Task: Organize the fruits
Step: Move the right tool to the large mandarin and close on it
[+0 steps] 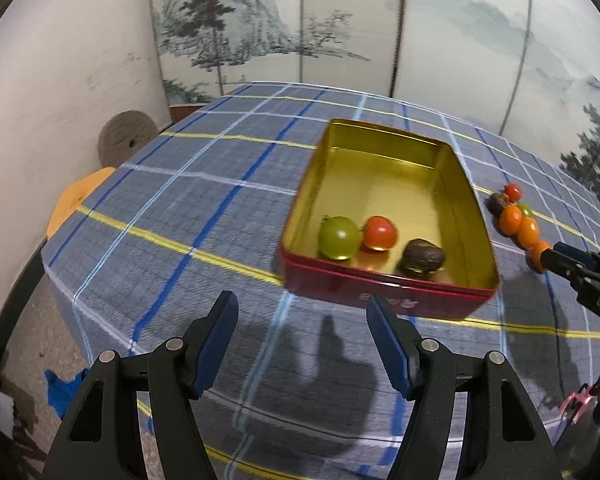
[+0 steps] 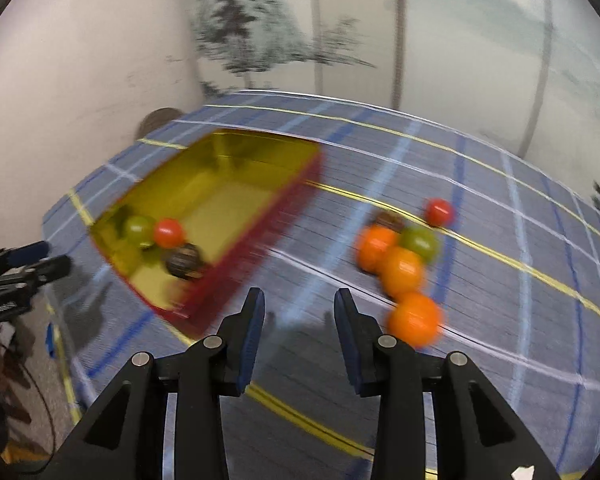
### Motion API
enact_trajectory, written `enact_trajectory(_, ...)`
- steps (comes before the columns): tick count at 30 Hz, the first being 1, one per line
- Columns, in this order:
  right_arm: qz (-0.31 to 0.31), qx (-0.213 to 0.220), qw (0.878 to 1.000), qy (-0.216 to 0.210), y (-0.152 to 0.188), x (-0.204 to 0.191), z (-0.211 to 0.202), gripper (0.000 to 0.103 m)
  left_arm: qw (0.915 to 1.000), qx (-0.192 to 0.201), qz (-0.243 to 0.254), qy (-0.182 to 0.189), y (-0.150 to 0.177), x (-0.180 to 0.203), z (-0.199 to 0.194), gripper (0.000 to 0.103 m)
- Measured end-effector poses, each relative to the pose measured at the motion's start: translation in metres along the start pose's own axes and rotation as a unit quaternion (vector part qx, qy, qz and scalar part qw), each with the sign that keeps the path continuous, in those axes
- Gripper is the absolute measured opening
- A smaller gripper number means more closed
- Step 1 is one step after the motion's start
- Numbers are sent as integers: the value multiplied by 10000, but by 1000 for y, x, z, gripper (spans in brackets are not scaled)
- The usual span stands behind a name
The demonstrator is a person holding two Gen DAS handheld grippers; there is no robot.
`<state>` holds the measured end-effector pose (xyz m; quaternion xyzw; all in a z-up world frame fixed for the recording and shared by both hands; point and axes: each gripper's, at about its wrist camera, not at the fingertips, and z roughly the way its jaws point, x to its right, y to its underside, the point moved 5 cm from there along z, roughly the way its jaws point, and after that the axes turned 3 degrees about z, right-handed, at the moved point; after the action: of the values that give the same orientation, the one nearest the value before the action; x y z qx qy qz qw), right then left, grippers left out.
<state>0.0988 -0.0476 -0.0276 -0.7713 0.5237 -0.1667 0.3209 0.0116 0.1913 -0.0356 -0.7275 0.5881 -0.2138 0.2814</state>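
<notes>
A red tin (image 1: 380, 292) with a gold inside stands on the checked cloth. In it lie a green tomato (image 1: 339, 237), a red tomato (image 1: 380, 232) and a dark brown fruit (image 1: 424, 257). My left gripper (image 1: 300, 300) hovers in front of the tin's near wall, open and empty. To the right of the tin (image 2: 256, 236) a loose cluster lies on the cloth: three oranges (image 2: 402, 268), a green fruit (image 2: 420, 242), a red tomato (image 2: 440, 210) and a dark fruit (image 2: 388, 220). My right gripper (image 2: 299, 294) is open and empty, with the nearest orange (image 2: 416, 318) just outside its right finger.
The table (image 1: 180, 200) has a blue checked cloth; its left edge drops to the floor. An orange stool (image 1: 76, 200) and a grey round object (image 1: 128, 136) stand by the white wall at left. A painted folding screen (image 1: 340, 20) closes off the back.
</notes>
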Motion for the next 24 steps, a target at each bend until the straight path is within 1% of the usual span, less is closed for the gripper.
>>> enact_trajectory(4, 272, -130, 9991, 299, 12, 37, 3, 34, 9998, 3, 184, 67, -4, 19, 0, 67)
enact_trajectory(5, 338, -176, 9987, 339, 16, 46, 4, 34, 9997, -7, 219, 92, -5, 23, 1, 67)
enact_trajectory(9, 516, -278, 9976, 365, 21, 61, 13, 38, 9991, -85, 361, 206, -10, 43, 6, 67)
enact_trajectory(12, 550, -306, 9973, 374, 21, 66, 21, 38, 9984, -112, 496, 262, -15, 59, 9, 67)
enact_trajectory(14, 575, -308, 9972, 360, 19, 67, 23, 42, 9979, -119, 568, 293, -19, 69, 11, 67)
enact_trajectory(15, 564, -289, 9973, 365, 19, 67, 25, 43, 9976, -127, 609, 317, -21, 74, 13, 67)
enact_trajectory(22, 634, -374, 9969, 285, 17, 71, 39, 43, 9954, -98, 852, 425, -35, 107, 22, 67)
enact_trajectory(23, 634, -380, 9969, 275, 17, 72, 39, 42, 9950, -101, 890, 451, -37, 112, 24, 67)
enact_trajectory(24, 631, -378, 9969, 282, 17, 72, 40, 39, 9945, -103, 929, 476, -39, 117, 26, 67)
